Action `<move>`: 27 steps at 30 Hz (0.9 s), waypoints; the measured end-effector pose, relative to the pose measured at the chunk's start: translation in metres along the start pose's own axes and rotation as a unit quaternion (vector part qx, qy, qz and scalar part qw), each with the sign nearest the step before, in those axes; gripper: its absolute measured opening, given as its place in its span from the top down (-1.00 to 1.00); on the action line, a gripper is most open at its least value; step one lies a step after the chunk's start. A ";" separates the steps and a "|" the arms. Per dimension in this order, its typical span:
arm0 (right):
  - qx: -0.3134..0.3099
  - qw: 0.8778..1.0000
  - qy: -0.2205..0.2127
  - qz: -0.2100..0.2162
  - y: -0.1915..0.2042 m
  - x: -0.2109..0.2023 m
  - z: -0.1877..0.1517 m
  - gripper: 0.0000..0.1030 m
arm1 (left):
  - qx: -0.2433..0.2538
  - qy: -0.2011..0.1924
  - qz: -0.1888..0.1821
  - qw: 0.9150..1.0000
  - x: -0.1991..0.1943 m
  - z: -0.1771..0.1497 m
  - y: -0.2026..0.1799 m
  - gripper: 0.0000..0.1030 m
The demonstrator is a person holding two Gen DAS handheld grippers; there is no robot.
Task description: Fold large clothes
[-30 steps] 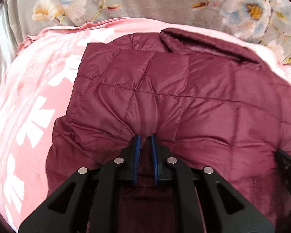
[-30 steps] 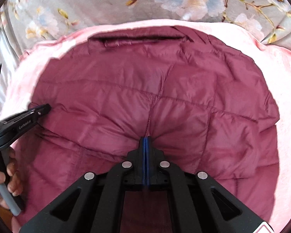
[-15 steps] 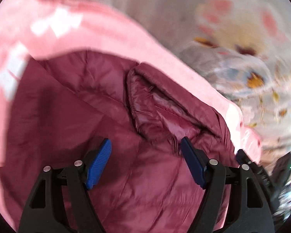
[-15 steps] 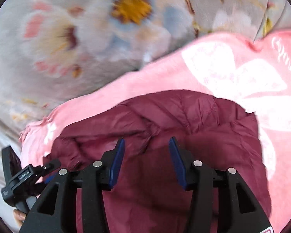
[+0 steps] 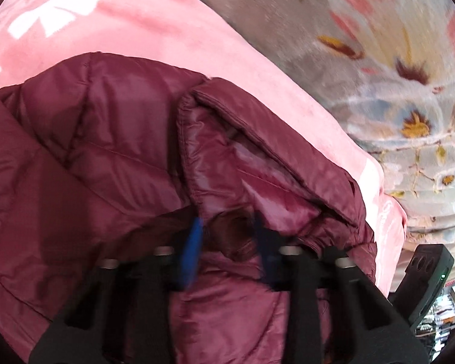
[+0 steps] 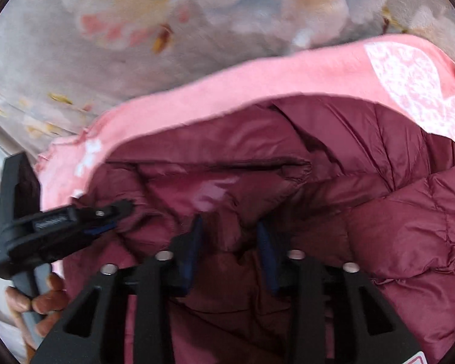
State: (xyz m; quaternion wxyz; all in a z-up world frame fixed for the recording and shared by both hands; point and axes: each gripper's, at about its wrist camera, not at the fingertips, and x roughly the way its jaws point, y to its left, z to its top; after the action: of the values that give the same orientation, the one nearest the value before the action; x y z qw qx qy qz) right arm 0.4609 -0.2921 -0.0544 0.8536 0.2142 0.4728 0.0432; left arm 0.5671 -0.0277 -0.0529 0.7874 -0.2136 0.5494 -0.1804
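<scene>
A maroon quilted jacket (image 5: 106, 139) lies on a pink blanket (image 5: 142, 33), with its collar (image 5: 257, 139) turned toward me. My left gripper (image 5: 229, 242) is closing its jaws at the collar's near edge, and a bunched fold of jacket fills the gap between the blue pads (image 5: 192, 242). In the right wrist view the jacket (image 6: 379, 212) and its collar (image 6: 215, 176) lie just ahead. My right gripper (image 6: 230, 242) is closing too, with a fold of fabric squeezed between its pads. The left gripper (image 6: 115, 218) bites the collar end on the left there.
A grey floral bedcover (image 5: 379, 60) lies beyond the blanket's far edge (image 6: 257, 91). A person's hand (image 6: 45, 300) holds the left gripper's handle at the lower left. The right gripper's black body (image 5: 424, 279) shows at the lower right of the left wrist view.
Both grippers let go of the jacket's body, opened wide, swung over to the collar, and have now closed in on folds of fabric there.
</scene>
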 end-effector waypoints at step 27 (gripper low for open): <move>0.066 0.996 -0.037 0.035 -0.048 -0.043 -0.004 0.39 | 0.099 -0.137 0.090 0.982 -0.074 -0.011 0.000 0.16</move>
State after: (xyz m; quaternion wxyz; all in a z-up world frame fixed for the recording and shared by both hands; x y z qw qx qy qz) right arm 0.4281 -0.3459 -0.0419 0.8525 0.2884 0.4345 0.0338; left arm 0.5326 0.0097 0.0023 0.8854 -0.1067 0.4330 -0.1312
